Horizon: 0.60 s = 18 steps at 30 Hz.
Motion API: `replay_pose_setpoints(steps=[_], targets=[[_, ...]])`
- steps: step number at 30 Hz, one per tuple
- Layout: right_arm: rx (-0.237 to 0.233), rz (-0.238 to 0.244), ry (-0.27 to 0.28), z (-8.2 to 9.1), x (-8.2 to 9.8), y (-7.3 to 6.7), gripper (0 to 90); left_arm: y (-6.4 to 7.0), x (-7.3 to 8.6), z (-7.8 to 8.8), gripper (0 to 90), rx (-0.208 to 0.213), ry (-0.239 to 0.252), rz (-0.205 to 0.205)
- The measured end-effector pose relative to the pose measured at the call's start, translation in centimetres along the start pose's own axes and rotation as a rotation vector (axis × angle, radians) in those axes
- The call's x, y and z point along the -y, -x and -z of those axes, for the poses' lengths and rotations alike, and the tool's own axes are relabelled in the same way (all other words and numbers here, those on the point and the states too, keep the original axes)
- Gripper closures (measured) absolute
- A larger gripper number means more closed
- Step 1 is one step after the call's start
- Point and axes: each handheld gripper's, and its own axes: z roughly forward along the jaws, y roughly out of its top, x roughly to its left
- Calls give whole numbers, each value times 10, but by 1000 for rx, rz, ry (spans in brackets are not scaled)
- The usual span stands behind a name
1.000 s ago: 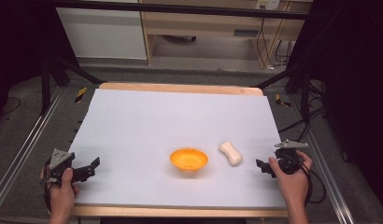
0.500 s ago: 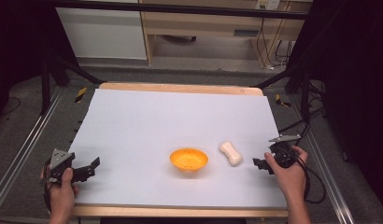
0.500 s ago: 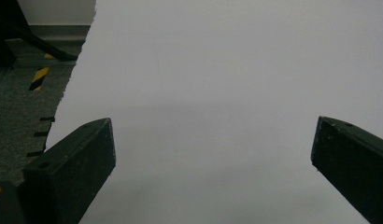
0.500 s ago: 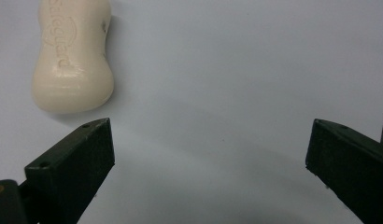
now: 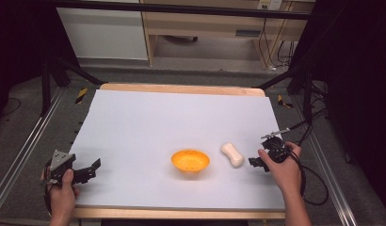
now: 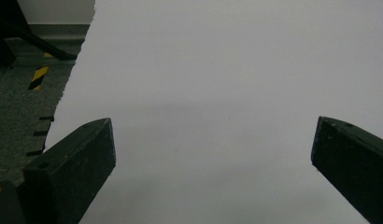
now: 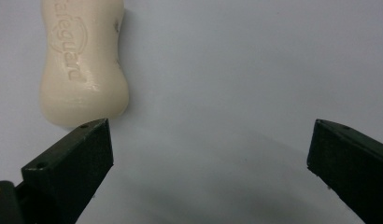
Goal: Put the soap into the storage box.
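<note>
right gripper [image 5: 258, 163] was spread, cream waisted soap bar [image 7: 82, 65] off its left jaw; should've swung left to centre it. left gripper [image 5: 87, 171] spread, idle.

Orange bowl [image 5: 190, 161] beside cream soap bar [image 5: 232, 154] on white table [image 5: 172, 117]

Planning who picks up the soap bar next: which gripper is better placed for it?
The right gripper. It sits open just beside the soap bar, which lies off its left jaw. The left gripper is far across the table, beyond the orange bowl.
</note>
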Motion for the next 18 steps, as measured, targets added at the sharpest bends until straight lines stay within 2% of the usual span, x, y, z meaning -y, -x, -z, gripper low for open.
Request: replay_pose_setpoints(steps=[8, 18], targets=[[-1, 45, -36, -3, -15, -10, 10, 0, 0, 0, 0, -1, 1, 1], [-10, 74, -69, -3, -28, -21, 11, 0, 0, 0, 0, 0, 1, 3]])
